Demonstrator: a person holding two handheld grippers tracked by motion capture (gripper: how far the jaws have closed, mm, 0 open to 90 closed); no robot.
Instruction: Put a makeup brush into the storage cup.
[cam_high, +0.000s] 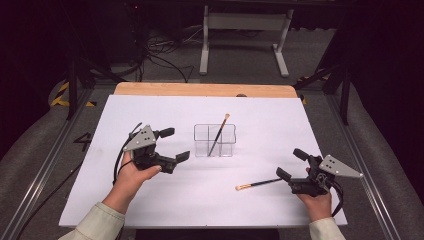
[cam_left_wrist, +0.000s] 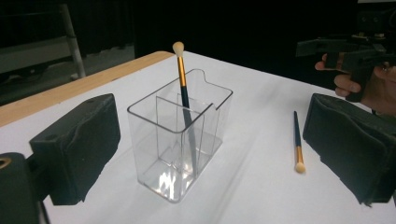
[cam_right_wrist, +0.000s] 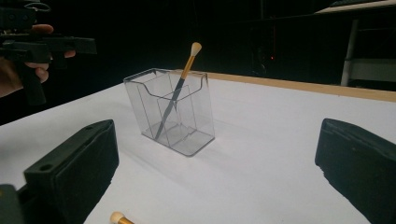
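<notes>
Half done: we see one brush (cam_high: 220, 132) standing in the clear holder (cam_high: 214, 140) mid-table, the second brush (cam_high: 259, 184) flat toward the table's near right edge, left gripper (cam_high: 174, 144) and right gripper (cam_high: 292, 164) both released, empty.

1. My left gripper (cam_high: 174, 144) sits in my left hand (cam_high: 134, 172), low over the near left of the table, jaws spread wide and holding nothing.
2. My right gripper (cam_high: 293, 163) sits in my right hand (cam_high: 315, 200) at the near right, jaws apart and empty, pointing toward the left.
</notes>
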